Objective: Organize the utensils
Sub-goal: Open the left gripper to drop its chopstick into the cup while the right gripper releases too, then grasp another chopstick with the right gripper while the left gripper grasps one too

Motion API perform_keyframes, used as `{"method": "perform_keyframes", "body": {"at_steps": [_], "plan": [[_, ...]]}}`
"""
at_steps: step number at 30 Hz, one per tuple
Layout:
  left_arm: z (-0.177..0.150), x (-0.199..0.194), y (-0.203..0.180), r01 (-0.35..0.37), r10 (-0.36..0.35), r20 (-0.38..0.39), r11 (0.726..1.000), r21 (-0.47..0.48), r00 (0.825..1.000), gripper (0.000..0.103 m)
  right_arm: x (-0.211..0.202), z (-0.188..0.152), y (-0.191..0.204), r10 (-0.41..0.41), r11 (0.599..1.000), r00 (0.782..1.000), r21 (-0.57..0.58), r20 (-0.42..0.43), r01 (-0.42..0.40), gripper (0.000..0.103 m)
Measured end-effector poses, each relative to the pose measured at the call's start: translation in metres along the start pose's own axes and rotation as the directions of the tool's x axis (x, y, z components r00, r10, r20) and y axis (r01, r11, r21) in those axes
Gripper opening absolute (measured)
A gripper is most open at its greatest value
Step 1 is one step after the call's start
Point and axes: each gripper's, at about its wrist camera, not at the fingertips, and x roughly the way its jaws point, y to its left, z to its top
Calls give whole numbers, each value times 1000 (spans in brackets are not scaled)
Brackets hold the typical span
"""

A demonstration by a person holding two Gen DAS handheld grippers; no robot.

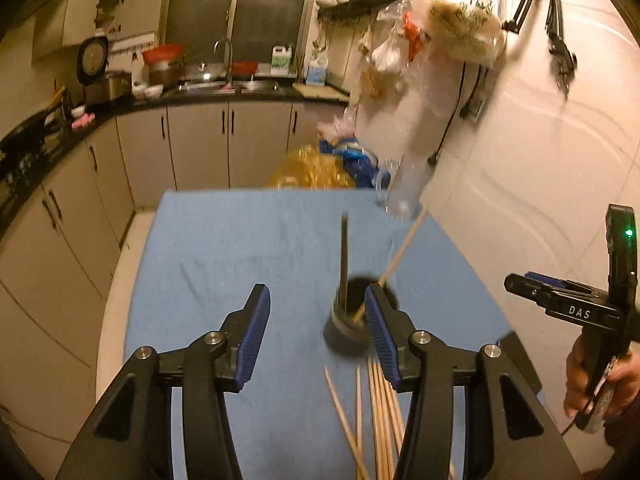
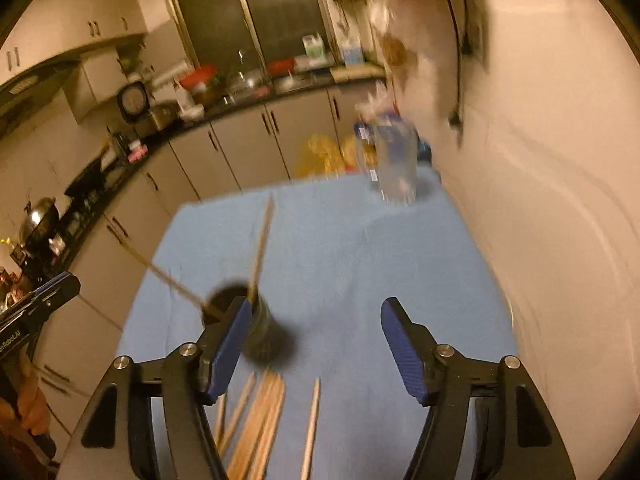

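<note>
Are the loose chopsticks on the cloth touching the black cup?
Apart. The left wrist view shows blue cloth between the loose chopsticks and black cup.

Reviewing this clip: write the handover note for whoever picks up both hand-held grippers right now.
Left hand-held gripper: open, nothing between its pads.
Right hand-held gripper: open, also empty.
Black cup stands on the blue cloth, with two chopsticks already leaning in it.
A loose pile of wooden chopsticks lies flat on the cloth in front of the cup.
Done: two sticks in. Left: pick up the pile and drop it into the cup.
</note>
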Motion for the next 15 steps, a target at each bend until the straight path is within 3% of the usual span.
{"method": "perform_keyframes", "body": {"at_steps": [2, 5, 7, 8, 9, 10, 12, 15], "plan": [[-22, 2, 3, 9, -9, -28, 1000, -12, 1000, 51, 8, -20, -8, -74, 997, 994, 4, -77, 75, 72], [-58, 9, 11, 35, -40, -72, 997, -73, 997, 51, 18, -46, -21, -75, 995, 986, 47, -149, 83, 72], [-73, 13, 14, 43, -54, -100, 993, -109, 993, 52, 26, -65, -30, -87, 991, 976, 85, -199, 105, 61], [-81, 16, 16, 44, -60, -125, 991, -125, 990, 52, 32, -73, -30, -104, 990, 968, 73, -230, 124, 45], [-89, 19, 17, 35, -57, -160, 990, -138, 985, 52, 39, -82, -29, -117, 990, 957, 51, -265, 135, 36], [-94, 22, 16, 26, -53, -186, 989, -142, 981, 52, 45, -89, -28, -116, 990, 950, 43, -291, 134, 34], [-105, 29, 17, 10, -44, -266, 992, -126, 963, 52, 56, -101, -30, -42, 992, 940, 94, -339, 78, 33], [-118, 26, 20, 7, -37, -295, 995, -101, 955, 52, 74, -111, -29, 37, 989, 918, 149, -395, 24, 33]]}}
